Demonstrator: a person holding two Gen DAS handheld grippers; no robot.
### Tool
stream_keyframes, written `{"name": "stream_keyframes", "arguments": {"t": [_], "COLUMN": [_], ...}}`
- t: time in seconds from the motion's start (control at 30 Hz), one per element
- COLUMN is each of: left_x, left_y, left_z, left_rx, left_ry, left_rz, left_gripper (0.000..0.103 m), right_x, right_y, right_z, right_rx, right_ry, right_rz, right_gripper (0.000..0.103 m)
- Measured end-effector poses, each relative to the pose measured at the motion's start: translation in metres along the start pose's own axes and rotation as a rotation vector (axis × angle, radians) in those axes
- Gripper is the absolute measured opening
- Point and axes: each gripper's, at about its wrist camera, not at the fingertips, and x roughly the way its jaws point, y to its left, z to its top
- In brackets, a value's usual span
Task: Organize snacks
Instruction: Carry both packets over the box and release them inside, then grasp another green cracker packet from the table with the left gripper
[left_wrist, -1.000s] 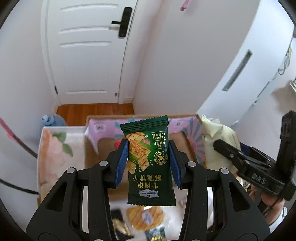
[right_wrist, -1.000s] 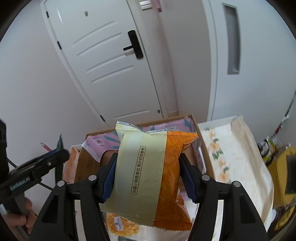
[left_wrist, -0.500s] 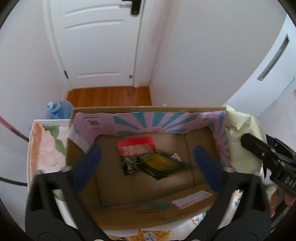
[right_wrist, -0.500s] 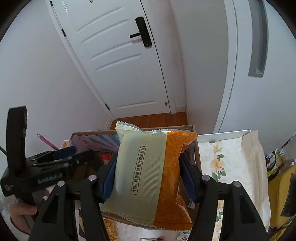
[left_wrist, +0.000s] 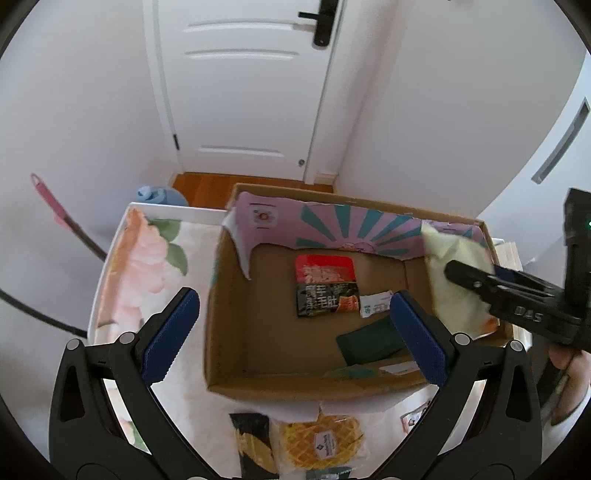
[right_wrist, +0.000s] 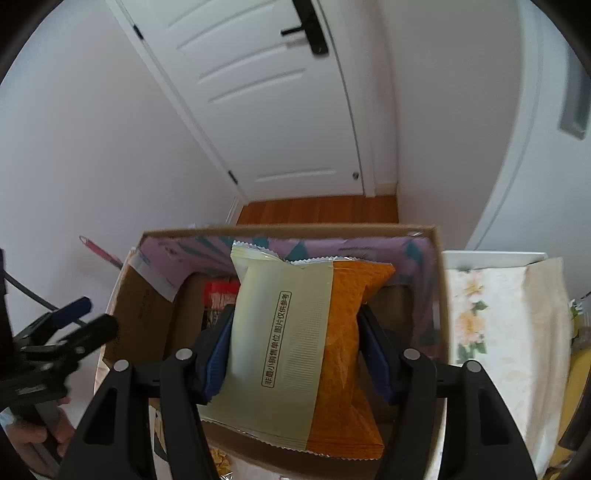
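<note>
My left gripper (left_wrist: 293, 299) hangs wide open and holds nothing above the cardboard box (left_wrist: 280, 387). On the box floor lie a dark green packet (left_wrist: 369, 341), a red and black packet (left_wrist: 327, 288) and a small white sachet (left_wrist: 375, 304). My right gripper (right_wrist: 295, 321) holds a pale yellow and orange snack packet (right_wrist: 295, 332) over the right side of the box (right_wrist: 288, 229). Its jaws are opening, with the pads still against the packet's sides. From the left wrist view, that packet (left_wrist: 454, 280) and the right gripper (left_wrist: 498, 284) dip into the box's right end.
The box stands on a table under a floral cloth (left_wrist: 147, 258). A waffle packet (left_wrist: 321, 443) and a black and gold packet (left_wrist: 253, 443) lie in front of the box. A white door and walls rise behind. A blue bottle (left_wrist: 159, 195) stands on the floor beyond the table.
My left gripper opened and let go of the green packet, which now lies in the box. My right gripper carried its packet down over the box's right side.
</note>
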Motion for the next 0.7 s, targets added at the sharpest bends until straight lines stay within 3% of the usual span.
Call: {"name": "stream_keyframes", "arguments": {"t": [0.03,0.1,0.17,0.47,0.7], "left_x": [-0.002,-0.009,-0.013,-0.037,-0.053], "left_y": [0.001,0.004,0.007,0.017,0.021], "left_z": [-0.001,-0.005,-0.008,-0.028,-0.041], "left_rx": [-0.003,-0.009,-0.018,-0.038,-0.019], "left_ry": [-0.004,-0.013,-0.013,-0.016,-0.029], "left_rz": [0.006,0.026,0.035,0.047,0.010], "left_gripper": [0.102,0.102,0.102,0.102,0.103], "right_x": [0.005,0.004,-0.001,-0.017,-0.050], "right_y": [0.001,0.000,0.000,-0.004,0.001], "right_z": [0.000,0.000,0.000,-0.010,-0.030], "right_rx": [-0.001,0.001,-0.006,-0.018,-0.026], "right_ry": [0.012,-0.025,-0.065,-0.076,-0.114], "right_rz": [-0.005,-0.008,0.011,0.029,-0.022], "right_gripper": [0.065,0.086,0.092,0.092,0.092]}}
